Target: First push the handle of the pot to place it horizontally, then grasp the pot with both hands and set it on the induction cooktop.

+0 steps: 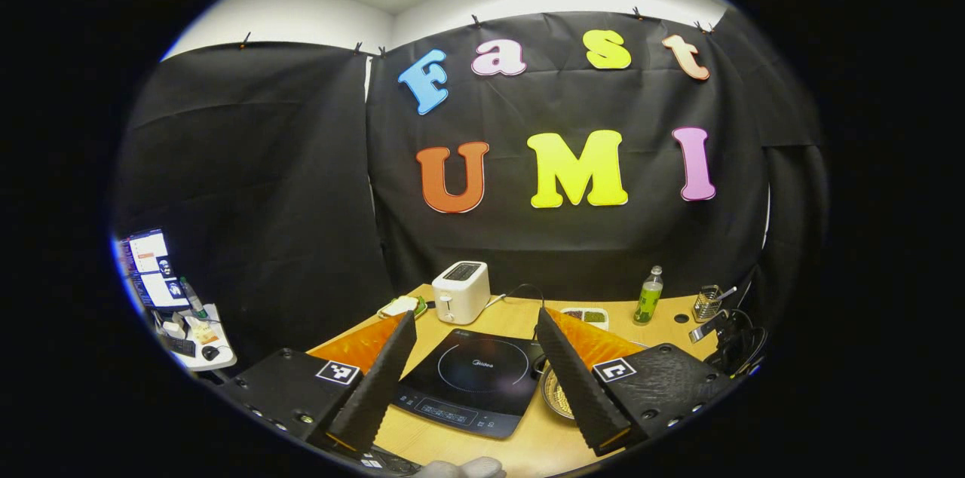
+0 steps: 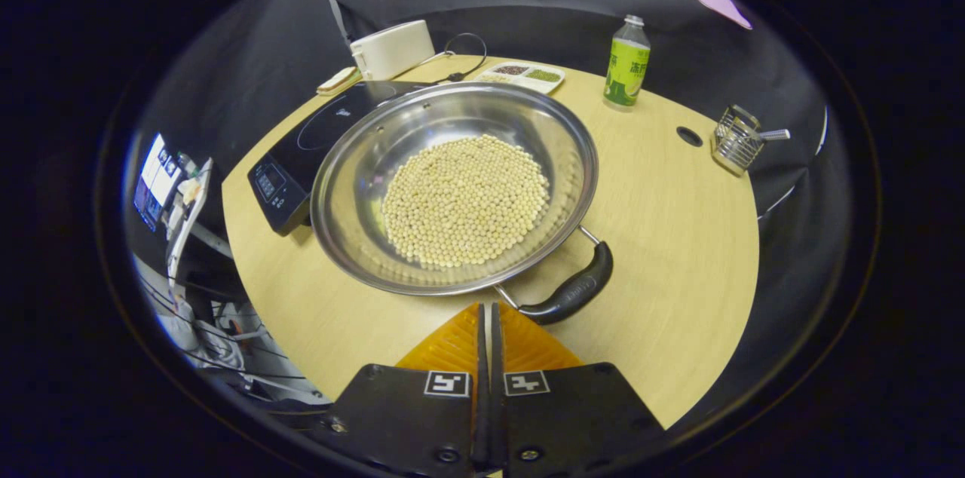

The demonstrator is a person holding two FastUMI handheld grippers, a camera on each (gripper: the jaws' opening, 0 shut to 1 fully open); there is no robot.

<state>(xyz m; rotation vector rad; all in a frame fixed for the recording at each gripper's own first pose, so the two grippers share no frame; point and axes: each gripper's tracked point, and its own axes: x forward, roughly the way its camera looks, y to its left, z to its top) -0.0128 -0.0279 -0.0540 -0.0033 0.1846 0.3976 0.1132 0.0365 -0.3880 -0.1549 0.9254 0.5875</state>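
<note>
Two grippers work over a round wooden table point(image 2: 678, 237). In the right gripper view, the steel pot point(image 2: 362, 169), its bottom covered by a bed of pale soybeans point(image 2: 465, 199), sits just ahead of the right gripper point(image 2: 486, 312), and the pot's black handle point(image 2: 573, 291) lies just ahead and to the right of the fingertips, curving along the pot's near rim. The right gripper's fingers are pressed together with nothing between them, and their tips are very near the wire end of the handle; whether they touch it I cannot tell. The induction cooktop point(image 2: 290, 161) lies at the pot's far left, the pot's rim overlapping its edge in this view. In the left gripper view, the left gripper point(image 1: 476, 320) is spread wide and holds nothing, raised above the table with the cooktop point(image 1: 471, 380) seen between its fingers and a sliver of the pot point(image 1: 554, 395) beside its right finger. Farther back stand a white toaster point(image 1: 461, 291), a green bottle point(image 2: 626, 63), a small divided tray point(image 2: 524, 75) and a wire basket point(image 2: 735, 139).
</note>
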